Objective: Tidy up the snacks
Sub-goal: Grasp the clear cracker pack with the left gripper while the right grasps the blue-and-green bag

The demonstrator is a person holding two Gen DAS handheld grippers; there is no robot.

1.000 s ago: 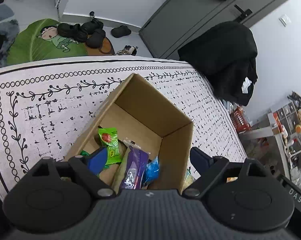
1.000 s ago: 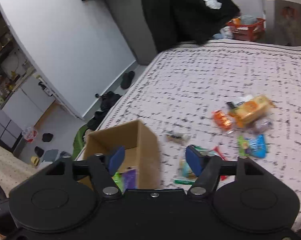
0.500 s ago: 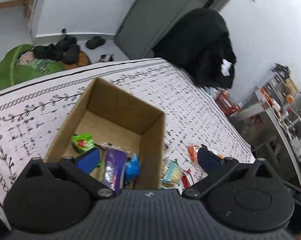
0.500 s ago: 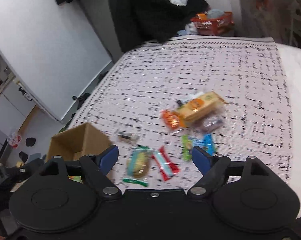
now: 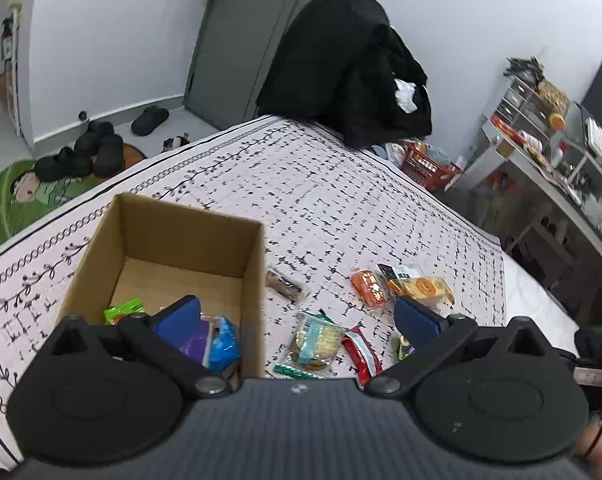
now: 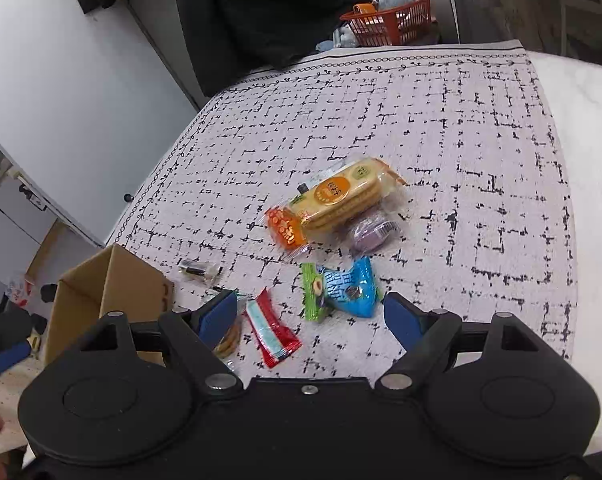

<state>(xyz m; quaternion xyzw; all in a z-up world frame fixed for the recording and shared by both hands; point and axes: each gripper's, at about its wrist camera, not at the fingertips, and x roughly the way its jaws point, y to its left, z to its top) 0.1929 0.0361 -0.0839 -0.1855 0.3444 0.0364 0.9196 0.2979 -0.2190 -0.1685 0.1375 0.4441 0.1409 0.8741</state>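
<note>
A: Your left gripper is spread wide with nothing between its pads, over the near right wall of the cardboard box.

B: And your right gripper?

A: Spread too, holding nothing. The red packet lies on the cloth between its fingers; the blue packet is just beyond, the yellow biscuit pack farther off.

B: The box sits left of those snacks, some packets already inside.

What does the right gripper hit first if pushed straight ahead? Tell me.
Probably the blue wrapped snack, lying on the patterned cloth just ahead between the open right gripper fingers; depth is uncertain.
</note>
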